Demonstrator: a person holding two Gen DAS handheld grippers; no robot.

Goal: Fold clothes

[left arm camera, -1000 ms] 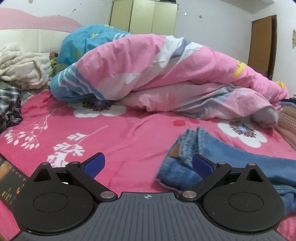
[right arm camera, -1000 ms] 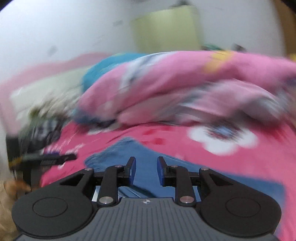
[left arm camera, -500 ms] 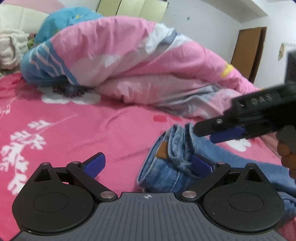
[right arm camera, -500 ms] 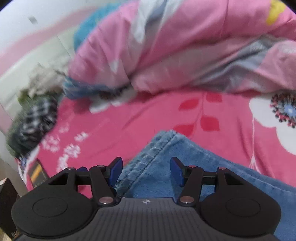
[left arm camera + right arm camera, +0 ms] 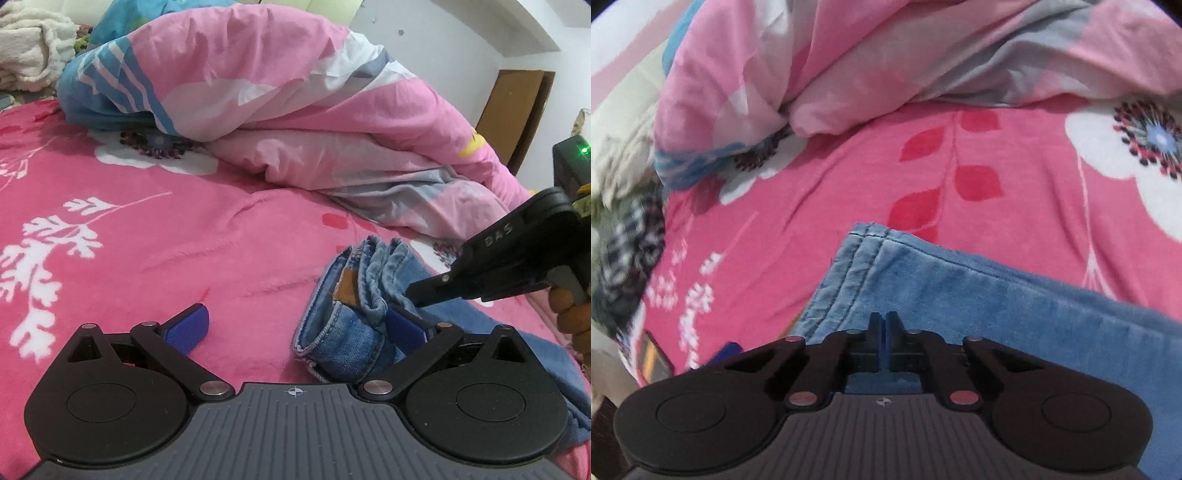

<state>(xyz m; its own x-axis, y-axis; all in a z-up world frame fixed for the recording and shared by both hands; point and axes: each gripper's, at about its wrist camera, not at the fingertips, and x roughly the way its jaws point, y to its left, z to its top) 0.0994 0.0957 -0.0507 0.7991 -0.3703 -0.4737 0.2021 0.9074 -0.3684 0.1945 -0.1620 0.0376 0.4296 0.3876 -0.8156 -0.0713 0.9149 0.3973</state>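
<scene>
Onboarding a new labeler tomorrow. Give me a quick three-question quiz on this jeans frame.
1. True or false: the jaws of the left gripper are shut.
2. The jeans lie on: A) a wooden floor, B) the pink flowered bedspread, C) a desk.
3. How do the jaws of the right gripper stand?

Key
1. False. They are wide open, and one pad is against the jeans.
2. B.
3. Shut. They have just closed, apparently pinching a fold of denim near the hemmed edge.
</scene>
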